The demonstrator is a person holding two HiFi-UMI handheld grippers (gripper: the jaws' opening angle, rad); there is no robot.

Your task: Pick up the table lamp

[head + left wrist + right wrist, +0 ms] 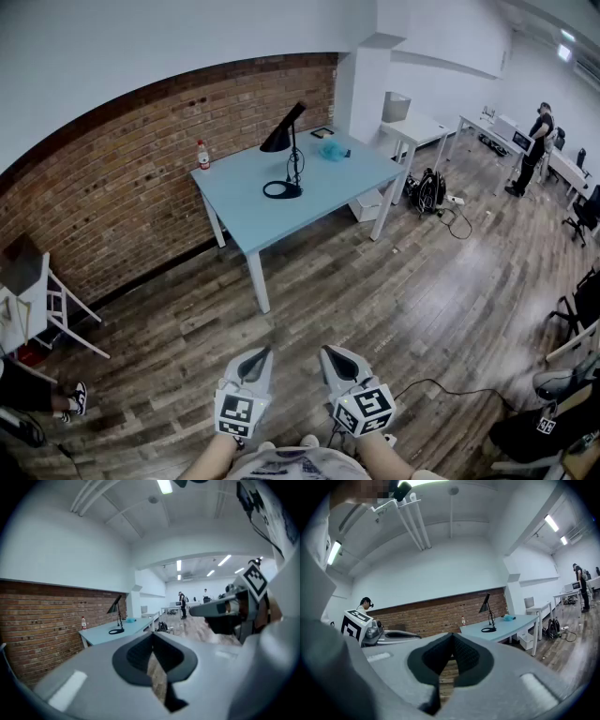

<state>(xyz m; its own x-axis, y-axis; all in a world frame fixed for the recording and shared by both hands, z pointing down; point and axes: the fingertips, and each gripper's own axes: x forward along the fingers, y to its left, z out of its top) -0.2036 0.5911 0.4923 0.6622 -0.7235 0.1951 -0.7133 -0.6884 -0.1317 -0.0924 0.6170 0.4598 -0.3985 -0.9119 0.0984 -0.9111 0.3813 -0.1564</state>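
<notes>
A black table lamp [285,150] with a cone shade and a ring base stands on the light blue table [309,192] by the brick wall. The same lamp [116,616] shows small in the left gripper view, and the lamp [488,615] shows far off in the right gripper view. My left gripper [257,358] and right gripper [336,356] hang side by side near my body, well short of the table, over the wooden floor. Both are shut with nothing between the jaws.
On the table also stand a small bottle [202,155], a teal cloth [333,150] and a small dark flat item [322,132]. A white chair [42,300] is at left. White desks [412,131], a bag [429,190], floor cables and a standing person [536,150] lie to the right.
</notes>
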